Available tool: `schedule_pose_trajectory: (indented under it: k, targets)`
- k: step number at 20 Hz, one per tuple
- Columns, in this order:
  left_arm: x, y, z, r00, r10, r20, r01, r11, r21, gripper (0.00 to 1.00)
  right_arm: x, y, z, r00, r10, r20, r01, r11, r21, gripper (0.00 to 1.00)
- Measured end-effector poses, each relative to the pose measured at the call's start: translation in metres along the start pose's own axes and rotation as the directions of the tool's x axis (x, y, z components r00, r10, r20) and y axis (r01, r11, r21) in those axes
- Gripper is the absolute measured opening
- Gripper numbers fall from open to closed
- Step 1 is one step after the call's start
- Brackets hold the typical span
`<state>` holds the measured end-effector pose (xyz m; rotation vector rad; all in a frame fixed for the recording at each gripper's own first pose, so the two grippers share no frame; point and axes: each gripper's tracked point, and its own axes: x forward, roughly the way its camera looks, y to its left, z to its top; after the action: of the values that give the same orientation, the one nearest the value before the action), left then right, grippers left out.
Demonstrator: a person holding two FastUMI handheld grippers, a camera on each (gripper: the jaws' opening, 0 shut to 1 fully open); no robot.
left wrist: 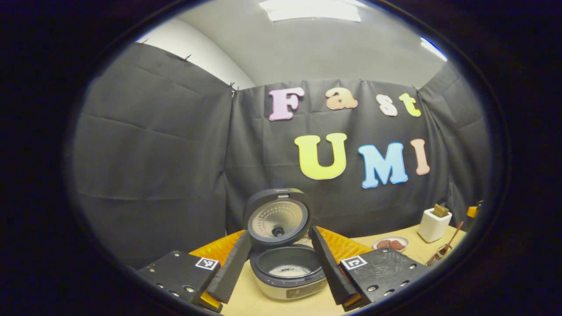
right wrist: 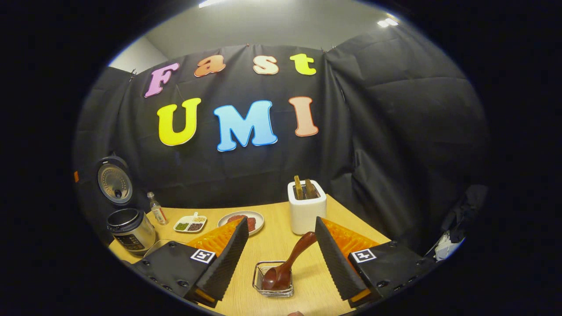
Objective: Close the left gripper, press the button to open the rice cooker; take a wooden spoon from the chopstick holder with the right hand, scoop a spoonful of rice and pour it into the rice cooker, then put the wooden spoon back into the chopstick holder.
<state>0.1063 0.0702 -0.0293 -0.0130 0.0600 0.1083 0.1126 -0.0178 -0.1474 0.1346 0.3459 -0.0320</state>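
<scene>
Open tabletop (right wrist: 281,241) between wooden spoon (right wrist: 287,263) and chopstick holder (right wrist: 307,213), plate (right wrist: 243,219) alongside

In the right gripper view, the wooden spoon (right wrist: 287,263) rests in a wire basket (right wrist: 273,281) before the chopstick holder (right wrist: 306,213).

A small bottle (right wrist: 157,209) stands beside two food plates (right wrist: 190,223).

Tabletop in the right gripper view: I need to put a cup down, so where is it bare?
Bare wood lies between the white ceramic chopstick holder and the small wire basket holding a brown wooden spoon. It is crowded at left: round plate, sectioned white dish, small bottle, open steel rice cooker.
</scene>
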Motion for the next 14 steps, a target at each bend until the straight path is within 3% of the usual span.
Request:
schedule_pose_trajectory:
  k: [1,5,10,13,14]
  targets:
    - [-0.005,0.005,0.001,1.000,0.014,-0.002,-0.014,1.000,0.003,0.84,0.006,-0.004,-0.008,1.000,-0.002,-0.022,0.002,1.000,0.013,0.96]
    - [-0.020,0.020,0.004,0.999,0.049,-0.003,-0.049,0.998,0.031,0.85,0.025,-0.011,-0.035,0.995,-0.015,-0.094,0.020,0.998,0.054,0.93]
    - [-0.039,0.032,0.005,0.997,0.076,-0.002,-0.076,0.996,0.051,0.84,0.046,-0.018,-0.072,0.981,-0.012,-0.192,0.034,0.993,0.110,0.97]
    - [-0.047,0.042,0.002,0.995,0.099,-0.012,-0.098,0.993,0.072,0.85,0.055,-0.022,-0.089,0.969,-0.012,-0.245,0.057,0.982,0.180,0.89]
    - [-0.049,0.045,0.000,0.994,0.106,-0.017,-0.105,0.991,0.079,0.85,0.057,-0.022,-0.094,0.966,-0.007,-0.258,0.061,0.978,0.198,0.96]
